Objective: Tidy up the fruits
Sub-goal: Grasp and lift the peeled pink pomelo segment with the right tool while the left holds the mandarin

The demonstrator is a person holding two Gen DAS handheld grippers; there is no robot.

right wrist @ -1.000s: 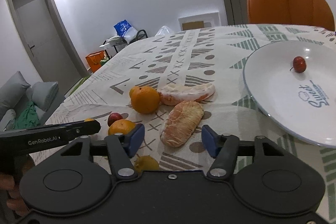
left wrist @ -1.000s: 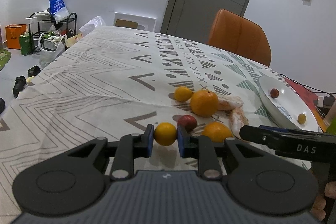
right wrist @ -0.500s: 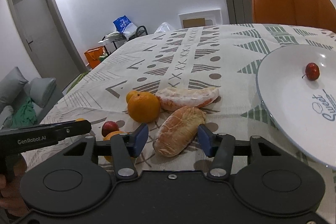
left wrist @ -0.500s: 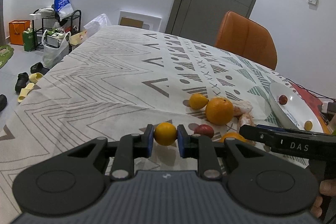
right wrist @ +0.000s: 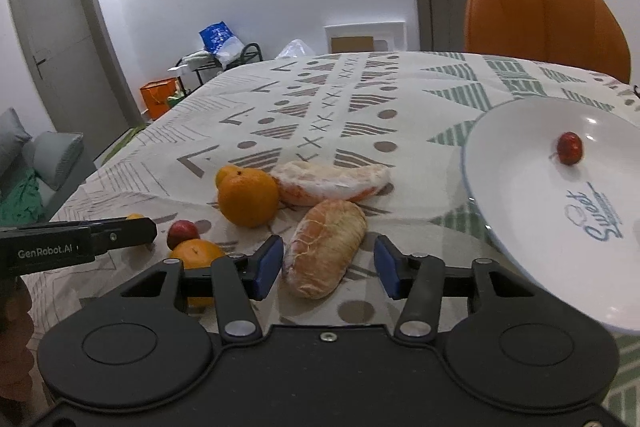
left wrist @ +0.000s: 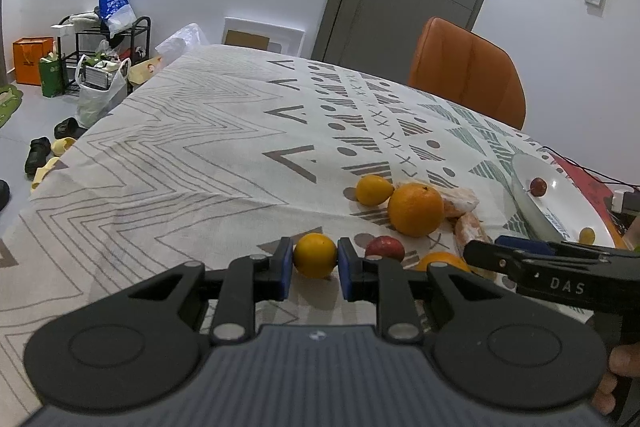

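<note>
**A:** Starting at my left: what have you got?

**B:** My left gripper [left wrist: 315, 262] is pinching a small orange [left wrist: 315, 255], one blue pad on each side of it. It looks lifted off the desk [left wrist: 192, 163], though I can't be sure from this angle. I'd call this the carry step: one fruit picked, bound for the plate [right wrist: 520, 195].

**A:** And the pile?

**B:** Moving right: a red fruit [right wrist: 183, 231], another orange [right wrist: 196, 253] just beside it, a big orange [right wrist: 248, 197] behind them with a smaller yellow fruit [left wrist: 373, 189] tucked at its far side. Then two peeled segments, one lying across the back [right wrist: 330, 181], one [right wrist: 324, 251] pointing at me.

**A:** Your right side?

**B:** My right gripper [right wrist: 326, 265] has its fingers spread wide, straddling the near segment without touching it, as far as I can tell. Next move, I reckon: lower, close gently, since that flesh looks soft and would bruise or tear under a hard squeeze.

**A:** The plate?

**B:** Far right, white, tilted toward me in this lens. A cherry-like red fruit [right wrist: 570, 153] sits on it; the left view shows a small yellowish one [left wrist: 587, 235] too. Lots of room.

**A:** Any writing?

**B:** "GenRobot.AI" on the left gripper's side, "DAS" on the right one's. The plate reads "Sweet" in blue script; the smaller line beneath is too fine to read.
</note>
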